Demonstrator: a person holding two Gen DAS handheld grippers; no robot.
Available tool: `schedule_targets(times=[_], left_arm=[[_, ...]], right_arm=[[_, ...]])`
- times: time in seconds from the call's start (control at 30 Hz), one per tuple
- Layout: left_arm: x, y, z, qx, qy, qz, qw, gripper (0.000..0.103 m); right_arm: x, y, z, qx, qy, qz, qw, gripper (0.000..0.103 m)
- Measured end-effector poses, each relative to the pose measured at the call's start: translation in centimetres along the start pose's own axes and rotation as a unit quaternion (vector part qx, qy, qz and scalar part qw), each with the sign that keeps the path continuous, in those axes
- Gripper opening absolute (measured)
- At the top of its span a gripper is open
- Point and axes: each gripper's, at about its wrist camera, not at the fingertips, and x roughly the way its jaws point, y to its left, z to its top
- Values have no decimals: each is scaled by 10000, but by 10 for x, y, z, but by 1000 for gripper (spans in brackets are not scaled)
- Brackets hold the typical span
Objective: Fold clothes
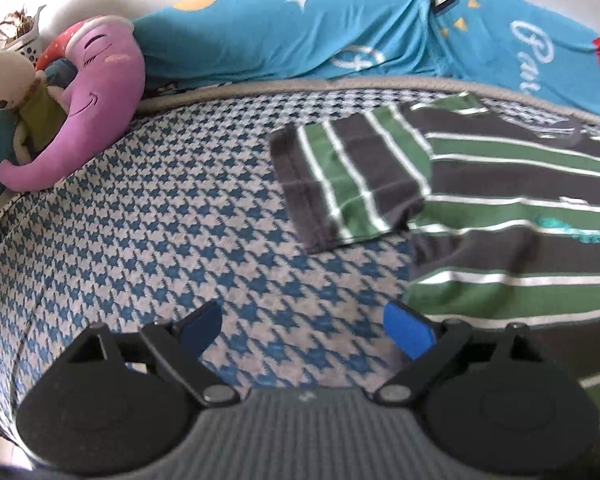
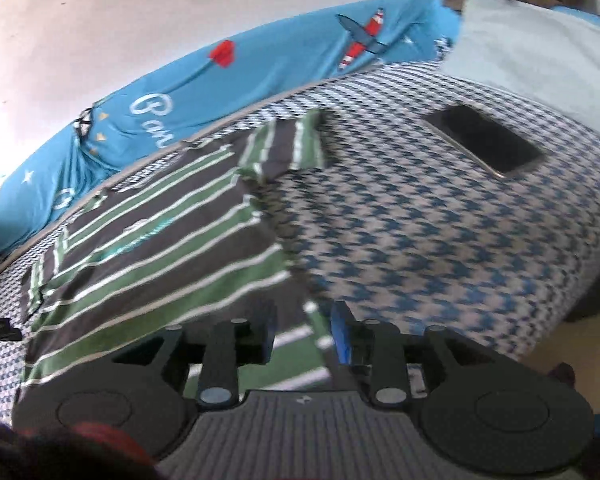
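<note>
A short-sleeved shirt [image 1: 500,200] with dark grey, green and white stripes lies spread flat on the houndstooth bed cover [image 1: 140,220]. Its left sleeve [image 1: 348,184] sticks out toward the middle of the bed. My left gripper [image 1: 304,332] is wide open above bare cover, just left of the shirt's bottom hem, with nothing between its fingers. In the right wrist view the same shirt [image 2: 160,240] fills the left half. My right gripper [image 2: 303,332] sits over the hem's right corner. Its jaws are narrowed but apart, with striped fabric lying between them.
A purple plush [image 1: 88,108] and a small bear [image 1: 8,80] rest at the bed's far left. A blue printed quilt [image 1: 280,40] runs along the wall. A dark phone [image 2: 484,144] lies right of the shirt, near a pale blue cloth [image 2: 540,52]. The bed edge drops off at right.
</note>
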Motion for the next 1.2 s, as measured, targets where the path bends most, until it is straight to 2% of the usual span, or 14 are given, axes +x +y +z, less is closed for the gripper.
schedule_targets(times=[0.27,0.43,0.53,0.67,0.73,0.8,0.83,0.9,1.13,1.2], left_arm=[[-19,-22,-16,263,-91,-365,9989,93],[-26,-22,-22,239,-108,-418,9988,93],[-27,-18,-24,167,-98,-431,9989,93],[-28,-12,-26,70,-84,-448,9989,93],[-29,-9,-27,22,-77,-456,9989,93],[-29,-7,-27,7,-77,-459,9989,93],[-29,-6,-28,0,-78,-460,9989,93],[-29,-5,-29,-28,-80,-451,9989,93],[-29,9,-30,-253,-79,-329,9991,93],[-28,13,-30,-300,-52,-281,9991,93]], right_arm=[[-2,-11,-17,251,330,-120,9991,38],[5,-11,-22,261,475,-113,9985,46],[13,-13,-26,380,594,-72,9975,47],[16,-12,-28,409,545,-98,9976,47],[16,-10,-29,329,518,-148,9980,38],[15,-7,-29,259,469,-178,9984,20],[15,-7,-28,269,455,-150,9985,8],[13,-6,-27,295,421,-140,9986,5],[-12,-12,-22,416,-72,-711,9966,4],[-7,-10,-22,369,23,-742,9966,4]])
